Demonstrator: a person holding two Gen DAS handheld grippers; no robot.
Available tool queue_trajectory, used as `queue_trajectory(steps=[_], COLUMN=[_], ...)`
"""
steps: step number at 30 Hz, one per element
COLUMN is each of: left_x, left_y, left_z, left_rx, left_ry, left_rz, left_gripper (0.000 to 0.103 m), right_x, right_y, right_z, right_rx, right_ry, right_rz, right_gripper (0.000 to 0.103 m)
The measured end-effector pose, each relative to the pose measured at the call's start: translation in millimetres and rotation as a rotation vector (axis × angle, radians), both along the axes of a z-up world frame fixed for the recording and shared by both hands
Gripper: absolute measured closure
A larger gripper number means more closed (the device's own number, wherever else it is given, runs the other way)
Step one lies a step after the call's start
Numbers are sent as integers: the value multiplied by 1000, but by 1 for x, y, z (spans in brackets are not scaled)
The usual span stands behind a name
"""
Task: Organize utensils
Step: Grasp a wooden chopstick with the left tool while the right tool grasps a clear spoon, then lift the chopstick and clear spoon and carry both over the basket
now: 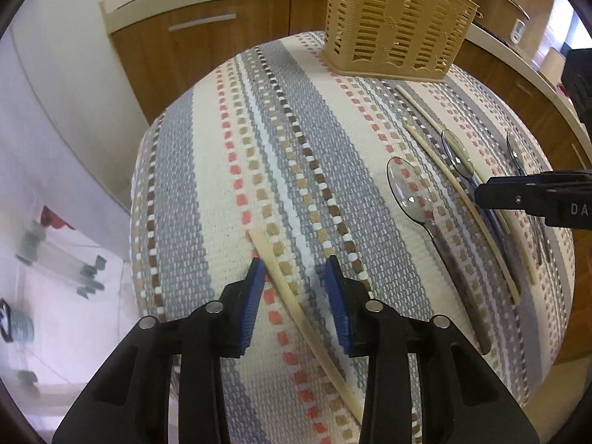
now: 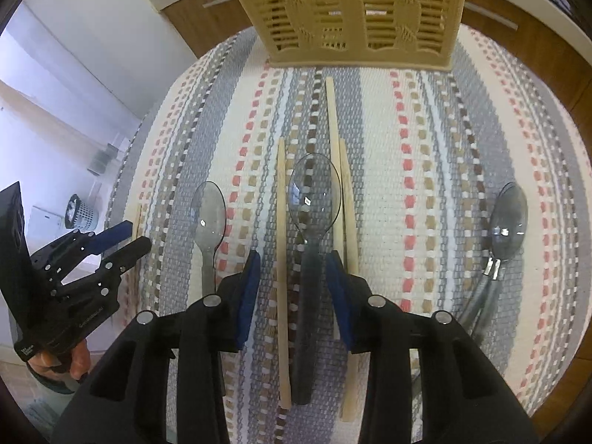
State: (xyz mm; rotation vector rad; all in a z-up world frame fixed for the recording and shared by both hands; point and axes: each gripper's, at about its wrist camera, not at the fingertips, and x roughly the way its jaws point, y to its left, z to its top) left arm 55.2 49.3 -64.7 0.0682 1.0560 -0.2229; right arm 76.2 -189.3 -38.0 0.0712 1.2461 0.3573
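A pale chopstick (image 1: 281, 288) lies on the striped woven mat (image 1: 222, 170). My left gripper (image 1: 295, 262) stands over it, open, with the stick between the blue pads close to the left one. In the right wrist view my right gripper (image 2: 293, 255) is open astride the dark handle of a clear plastic spoon (image 2: 314, 192) and a chopstick (image 2: 283, 259) beside it. Two more chopsticks (image 2: 349, 222) lie just right of that spoon. A tan slotted utensil basket (image 2: 355, 11) stands upright at the mat's far edge.
Another clear spoon (image 2: 210, 211) lies left of the right gripper, and two stacked spoons (image 2: 508, 218) lie far right. Wooden cabinets (image 1: 207, 33) and a counter with a pot (image 1: 499, 0) stand behind the mat. A wire bin (image 2: 79, 211) is on the floor.
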Motion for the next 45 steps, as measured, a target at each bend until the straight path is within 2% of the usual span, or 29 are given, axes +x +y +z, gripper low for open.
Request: queue_trajectory(steps=[1, 2, 5, 6, 13, 15, 17, 19, 21, 23, 25, 26, 27, 29, 32, 37, 39, 40, 45], left_x=[0, 1, 4, 5, 17, 17, 15, 9, 5, 4, 5, 5, 6, 6, 8, 13, 15, 13, 13], left_y=[2, 4, 11, 12, 23, 18, 8, -6, -13, -16, -12, -9, -5, 8, 22, 32, 28, 23, 2], left_z=[0, 0, -2, -2, -2, -1, -1, -1, -2, -2, 0, 0, 1, 1, 1, 1, 1, 2, 3], left_rx=[-1, -10, -60, -70, -148, -111, -54, 37, 90, 118, 107, 114, 111, 23, -62, -130, -106, -79, 66], left_ry=[2, 8, 36, 44, 146, 158, 157, 151, 132, 117, 114, 103, 92, 92, 99, 159, 176, 178, 181], left_rz=[0, 0, -11, -14, -50, -64, -86, -117, -119, -112, -86, -54, -40, -13, 8, 2, -15, -30, -85], left_gripper=[78, 79, 80, 80, 80, 79, 75, 73, 72, 77, 85, 95, 99, 99, 100, 99, 97, 97, 96], right_x=[2, 4, 12, 13, 23, 25, 26, 23, 21, 21, 21, 21, 21, 20, 18, 17, 18, 8, 6], right_y=[0, 0, 2, 3, 18, 24, 32, 38, 42, 44, 43, 42, 41, 38, 34, 27, 26, 19, 27], right_z=[-2, -3, -7, -7, -8, -9, -11, -12, -12, -13, -14, -14, -14, -13, -11, -9, -9, -6, -12], right_rx=[-4, -4, -3, -8, -88, -117, -157, -203, -241, -245, -230, -217, -209, -194, -173, -156, -156, -159, -218], right_ry=[3, 7, 32, 32, 35, 34, 23, 6, -15, -26, -30, -31, -32, -37, -49, -48, -39, -36, -29], right_rz=[-1, -3, -5, -4, 35, 49, 70, 90, 108, 119, 120, 116, 113, 111, 102, 95, 98, 101, 131], right_gripper=[76, 77, 77, 80, 86, 86, 86, 90, 92, 92, 92, 92, 92, 92, 92, 92, 92, 92, 92])
